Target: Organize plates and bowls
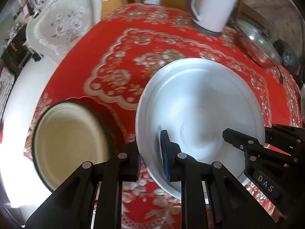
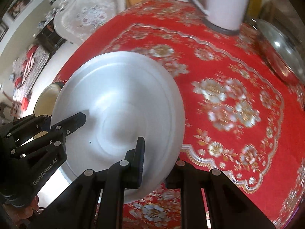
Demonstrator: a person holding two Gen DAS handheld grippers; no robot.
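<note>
The large round white ceramic plate (image 1: 200, 103) hangs tilted above the red floral-clothed counter (image 1: 114, 57), its near rim clamped on opposite sides by the left gripper (image 1: 152, 156) fingers and the right gripper (image 2: 158, 162) fingers, beside a cream dark-rimmed bowl (image 1: 70, 143).

Red floral tablecloth (image 1: 118, 61) w/ cream bowl (image 1: 70, 143), kettle (image 1: 213, 5), glass lid (image 1: 257, 43).

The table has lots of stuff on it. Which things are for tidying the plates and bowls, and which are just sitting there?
For the job:
white plate, held by both claws, left and right
cream bowl

Just sitting there:
white kettle
glass pot lid
red tablecloth
white chair
</note>
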